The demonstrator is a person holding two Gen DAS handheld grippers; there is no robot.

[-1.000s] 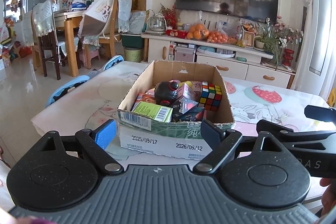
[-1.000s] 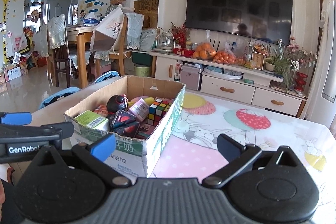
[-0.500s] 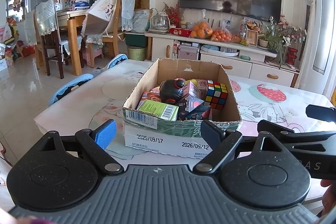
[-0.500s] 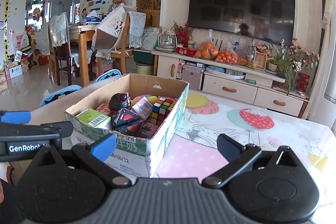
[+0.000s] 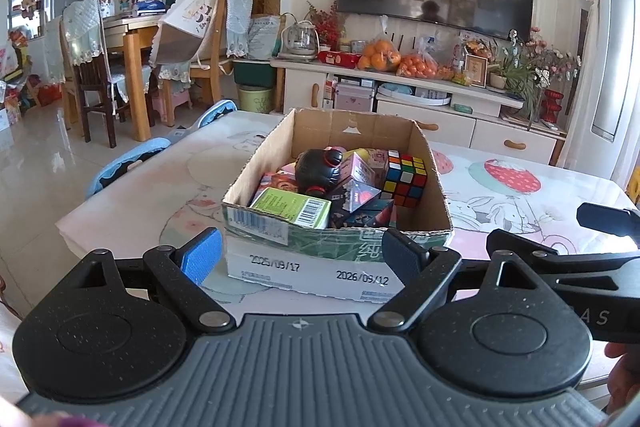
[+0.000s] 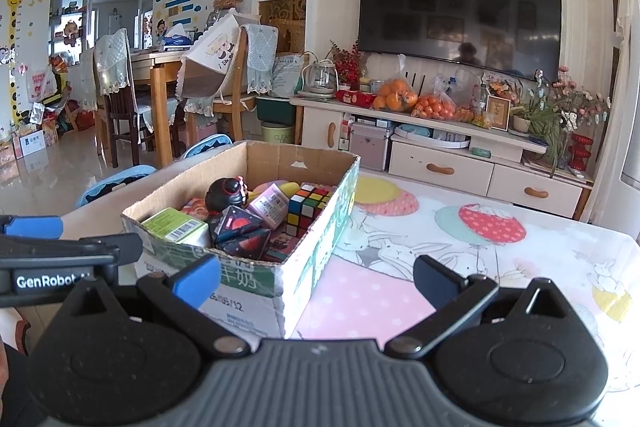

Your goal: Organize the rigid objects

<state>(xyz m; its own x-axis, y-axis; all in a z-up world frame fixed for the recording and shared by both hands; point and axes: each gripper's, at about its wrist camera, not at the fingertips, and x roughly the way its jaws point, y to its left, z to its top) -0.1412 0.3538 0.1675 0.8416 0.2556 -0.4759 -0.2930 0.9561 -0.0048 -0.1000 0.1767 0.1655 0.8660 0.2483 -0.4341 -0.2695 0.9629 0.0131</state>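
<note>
An open cardboard box (image 5: 316,269) stands on the table, also seen in the right wrist view (image 6: 316,227). It holds a Rubik's cube (image 5: 404,178) (image 6: 310,209), a black round toy (image 5: 318,169) (image 6: 226,193), a green carton (image 5: 292,207) (image 6: 176,227) and several small dark boxes (image 5: 360,199). My left gripper (image 5: 300,255) is open and empty, just in front of the box. My right gripper (image 6: 316,277) is open and empty, at the box's near right corner.
The table (image 6: 480,235) has a cartoon-print cover. Blue chairs (image 5: 132,163) stand at its left edge. Beyond it are a TV cabinet (image 5: 400,95) with fruit bags, a wall TV and a wooden dining set (image 5: 132,67) at the far left.
Both grippers have drawn back slightly and risen; the box sits a little farther away and more centred in the left view. Both stay open and empty.
</note>
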